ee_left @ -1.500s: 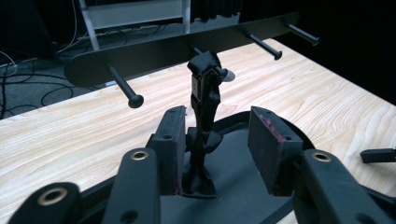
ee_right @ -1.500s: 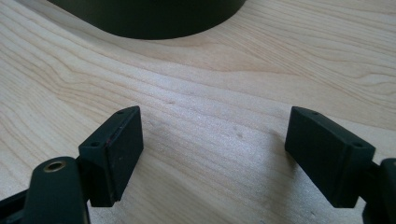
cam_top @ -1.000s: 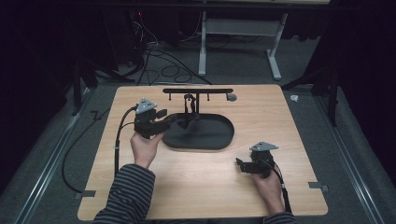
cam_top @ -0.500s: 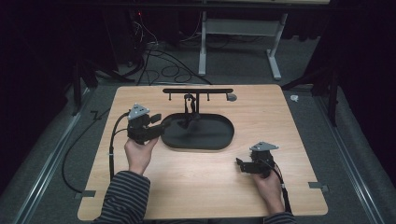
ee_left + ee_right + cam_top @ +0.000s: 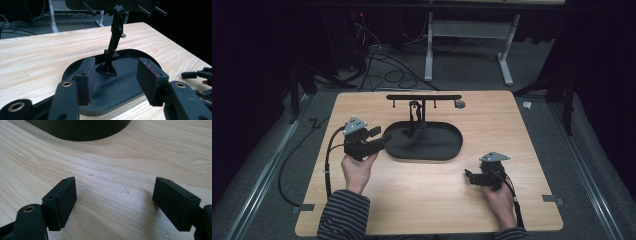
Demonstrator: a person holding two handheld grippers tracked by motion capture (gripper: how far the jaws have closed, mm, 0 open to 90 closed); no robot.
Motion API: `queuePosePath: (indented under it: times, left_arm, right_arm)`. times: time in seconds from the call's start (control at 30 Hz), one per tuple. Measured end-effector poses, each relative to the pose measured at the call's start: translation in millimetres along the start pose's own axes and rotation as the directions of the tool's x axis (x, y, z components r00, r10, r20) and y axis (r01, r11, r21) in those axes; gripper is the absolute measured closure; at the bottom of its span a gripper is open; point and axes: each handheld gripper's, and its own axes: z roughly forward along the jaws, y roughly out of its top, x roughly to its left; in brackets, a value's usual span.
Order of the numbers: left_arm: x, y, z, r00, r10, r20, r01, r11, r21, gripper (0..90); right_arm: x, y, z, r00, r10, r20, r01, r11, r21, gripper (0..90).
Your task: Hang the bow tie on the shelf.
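Plainly, with the left claw held wide and empty at the left rim of the black oval stand base mid-bench, the thin upright post could be knocked if pushed inward, while the right claw, equally wide, idles near the base's right end.

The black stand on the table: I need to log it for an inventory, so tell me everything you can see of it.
The black stand has an oval tray-like base with a low raised rim, matte, plastic-looking. A slim jointed post rises from the base's far part to a horizontal bar with short pegs. It stands upright at the middle of the wooden table. The left gripper, open, sits at its left end; contact is unclear.
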Motion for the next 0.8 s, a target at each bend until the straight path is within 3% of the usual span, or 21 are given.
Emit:
queuePosePath:
  times: [0.53, 0.8]
  left_arm:
    - [0.7, -16.8, -10.6, 0.9994, -0.035, 0.006, 0.035, 0.9994, -0.008, 48.2]
    - [-1.2, -26.2, -15.3, 0.9994, -0.034, 0.004, 0.034, 0.9994, 0.002, 47.8]
  right_arm:
    - [0.0, 0.0, 0.0, 1.0, 0.001, 0.0, -0.001, 1.0, 0.0, 20.6]
    - [0.0, 0.0, 0.0, 1.0, 0.001, 0.0, -0.001, 1.0, 0.0, 20.6]
